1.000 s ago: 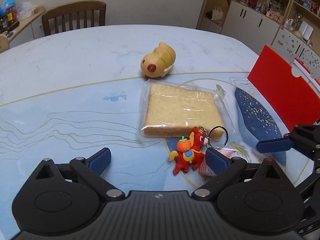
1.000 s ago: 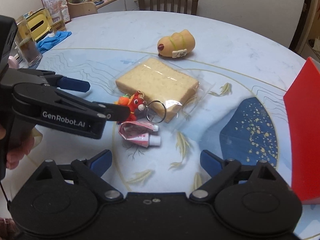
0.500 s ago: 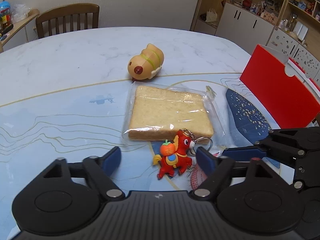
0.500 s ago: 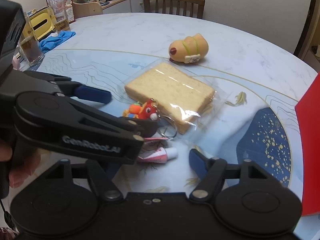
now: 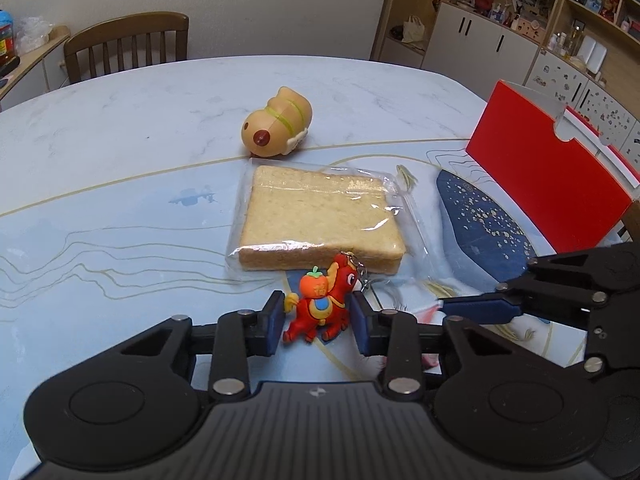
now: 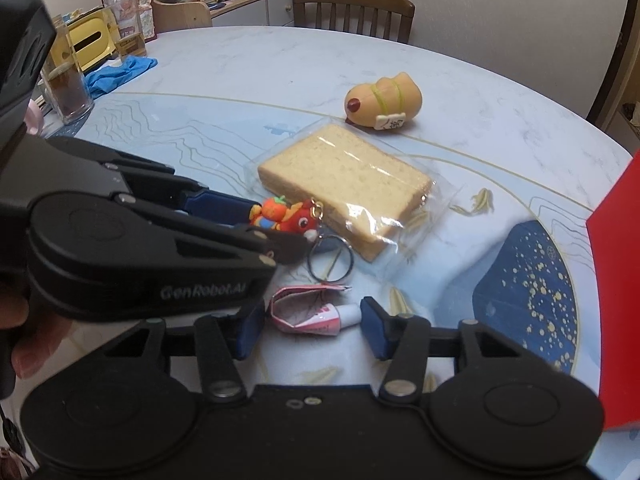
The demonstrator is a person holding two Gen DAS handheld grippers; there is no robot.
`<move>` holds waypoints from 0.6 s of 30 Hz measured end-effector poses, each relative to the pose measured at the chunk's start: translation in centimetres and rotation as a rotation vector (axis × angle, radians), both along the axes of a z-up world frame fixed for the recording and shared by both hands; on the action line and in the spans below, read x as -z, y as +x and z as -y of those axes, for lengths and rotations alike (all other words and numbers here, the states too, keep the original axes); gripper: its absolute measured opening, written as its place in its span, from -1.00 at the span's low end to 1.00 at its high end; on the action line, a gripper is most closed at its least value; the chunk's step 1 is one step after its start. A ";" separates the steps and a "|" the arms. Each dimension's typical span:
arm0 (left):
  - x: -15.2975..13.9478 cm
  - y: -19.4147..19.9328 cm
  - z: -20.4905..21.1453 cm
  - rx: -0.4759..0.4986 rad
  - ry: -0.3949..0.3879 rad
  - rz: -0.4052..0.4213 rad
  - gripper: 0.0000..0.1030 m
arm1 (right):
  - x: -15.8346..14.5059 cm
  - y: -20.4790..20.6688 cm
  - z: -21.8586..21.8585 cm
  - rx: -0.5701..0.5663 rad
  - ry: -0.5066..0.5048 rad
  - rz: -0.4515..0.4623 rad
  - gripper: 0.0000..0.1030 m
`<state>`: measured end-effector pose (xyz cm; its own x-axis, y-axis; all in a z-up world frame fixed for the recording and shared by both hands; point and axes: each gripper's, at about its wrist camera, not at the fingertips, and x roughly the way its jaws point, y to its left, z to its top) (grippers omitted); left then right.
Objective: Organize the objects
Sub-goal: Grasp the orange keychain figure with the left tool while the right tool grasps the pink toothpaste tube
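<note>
Two hand-held grippers work side by side over a blue-patterned counter (image 5: 100, 184). The left gripper (image 5: 316, 318) has just been closing its jaws around a red horse keychain (image 5: 322, 304); the blue pads now flank the toy's body on both sides, apparently touching it, though a firm clamp cannot be confirmed. The keychain's metal ring (image 6: 330, 258) lies at the toy's 5 o'clock in the right wrist view, against a bagged slice of bread (image 5: 320, 220). The right gripper (image 6: 314, 326) has likewise been narrowing its jaws, which stand apart on either side of a folded pink tube (image 6: 310, 310) with a white cap; the pads do not yet press it. A tan dog-shaped toy (image 5: 276, 128) sits at the bread's 12 o'clock. A red box (image 5: 548, 184) stands at the bread's 3 o'clock, well apart. A wooden chair (image 5: 124, 48) waits at the counter's far edge.
</note>
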<state>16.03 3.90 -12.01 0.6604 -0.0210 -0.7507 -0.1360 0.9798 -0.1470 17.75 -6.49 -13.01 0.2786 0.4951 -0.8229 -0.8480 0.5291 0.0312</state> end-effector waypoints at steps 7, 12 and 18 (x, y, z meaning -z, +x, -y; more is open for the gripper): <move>-0.1 -1.1 0.0 -0.029 -0.041 -0.017 -0.44 | -0.7 0.2 2.6 0.029 0.004 -0.014 -0.01; -0.5 -2.1 0.5 -0.038 -0.044 -0.028 -0.47 | -1.7 0.6 4.7 0.058 0.007 -0.020 -0.01; -1.6 -3.1 1.4 -0.058 -0.058 -0.020 -0.60 | -3.6 1.2 8.0 0.080 0.021 -0.016 -0.01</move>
